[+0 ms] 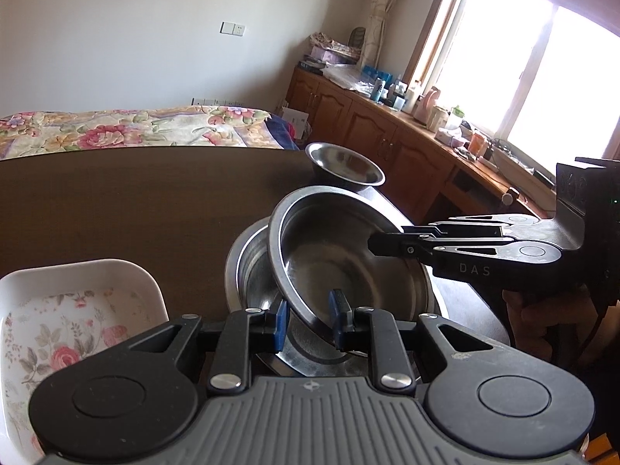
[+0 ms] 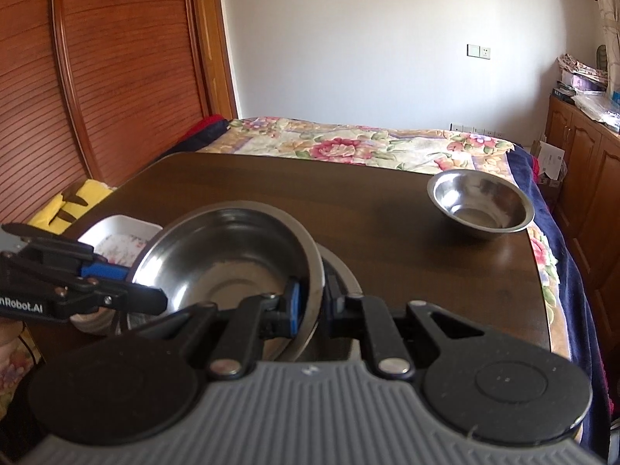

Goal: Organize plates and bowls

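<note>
Steel bowl (image 1: pixel 341 267) hangs tilted, opposite rims clamped in left gripper (image 1: pixel 310 319) and right gripper (image 2: pixel 310 304) jaws

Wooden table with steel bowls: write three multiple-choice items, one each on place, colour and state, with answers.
1. The small steel bowl sits: A at the table's centre; B at the table's far right corner; C on the bed.
2. Pads of the right gripper are: A blue; B red; C white.
3. The large steel bowl is: A upside down; B lying flat; C tilted.
B: it stands by the dark wooden table edge nearest the bed. A: blue shows on them. C: its rim slants in the right gripper.
</note>
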`<state>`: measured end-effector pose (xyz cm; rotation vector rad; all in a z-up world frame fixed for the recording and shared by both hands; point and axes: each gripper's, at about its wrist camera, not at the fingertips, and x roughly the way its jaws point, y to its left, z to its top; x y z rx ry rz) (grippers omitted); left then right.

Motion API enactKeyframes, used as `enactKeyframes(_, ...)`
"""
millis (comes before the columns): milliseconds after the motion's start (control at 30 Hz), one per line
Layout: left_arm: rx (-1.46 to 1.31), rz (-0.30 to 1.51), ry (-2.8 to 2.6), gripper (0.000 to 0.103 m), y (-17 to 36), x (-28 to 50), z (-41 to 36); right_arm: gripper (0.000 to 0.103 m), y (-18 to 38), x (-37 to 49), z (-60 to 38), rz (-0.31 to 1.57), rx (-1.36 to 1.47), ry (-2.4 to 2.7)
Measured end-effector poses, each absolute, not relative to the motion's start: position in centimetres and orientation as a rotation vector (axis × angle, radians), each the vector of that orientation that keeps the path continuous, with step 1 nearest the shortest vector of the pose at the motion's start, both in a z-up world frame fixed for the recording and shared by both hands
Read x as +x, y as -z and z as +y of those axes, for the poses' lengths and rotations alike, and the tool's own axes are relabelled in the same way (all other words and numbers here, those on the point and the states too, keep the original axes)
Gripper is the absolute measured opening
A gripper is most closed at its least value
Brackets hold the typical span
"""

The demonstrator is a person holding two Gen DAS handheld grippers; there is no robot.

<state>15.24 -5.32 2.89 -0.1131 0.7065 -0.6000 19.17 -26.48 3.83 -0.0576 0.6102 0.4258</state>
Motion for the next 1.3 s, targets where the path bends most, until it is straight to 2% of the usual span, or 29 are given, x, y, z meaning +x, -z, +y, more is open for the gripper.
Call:
enactKeyframes(533, -0.032, 0.734, 0.591, 0.023, -1.8, 15.0, -6.3, 0.016, -3.2, 19.1, -25.8, 0.608, -0.180, -0.432)
enactKeyframes(1300, 0.003, 0.667, 0.536, 0.036, -2.6, 14.2, -6.1, 0.015, -3.2, 19.3, -24.8, 0.604, -0.313, -0.454)
